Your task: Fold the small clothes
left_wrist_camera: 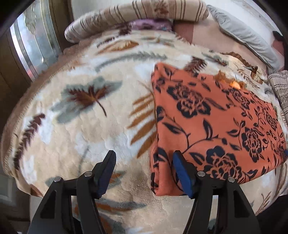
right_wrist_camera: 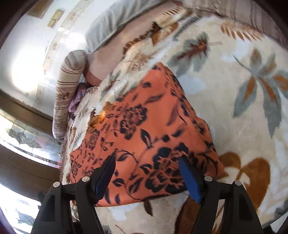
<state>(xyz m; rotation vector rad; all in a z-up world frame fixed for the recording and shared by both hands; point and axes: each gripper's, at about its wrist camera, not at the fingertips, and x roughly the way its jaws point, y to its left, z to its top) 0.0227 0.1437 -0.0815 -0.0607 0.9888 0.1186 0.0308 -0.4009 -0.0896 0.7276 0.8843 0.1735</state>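
The leaf-patterned fleece blanket (left_wrist_camera: 75,126) covered the bed under both my tools. On it, toward its right edge in the left view, lay the folded orange floral garment (left_wrist_camera: 216,122), flat, with a striped bolster (left_wrist_camera: 144,12) along the far edge. My left gripper (left_wrist_camera: 144,172) hung over the garment's near left corner, jaws wide apart, holding nothing. My right gripper (right_wrist_camera: 146,176) was likewise spread and empty above its near edge.

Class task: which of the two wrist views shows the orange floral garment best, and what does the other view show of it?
The left wrist view: the garment lies folded flat on the blanket, sharp, with three edges visible. The right wrist view shows the garment blurrier, its near edge partly behind the open right gripper fingers.
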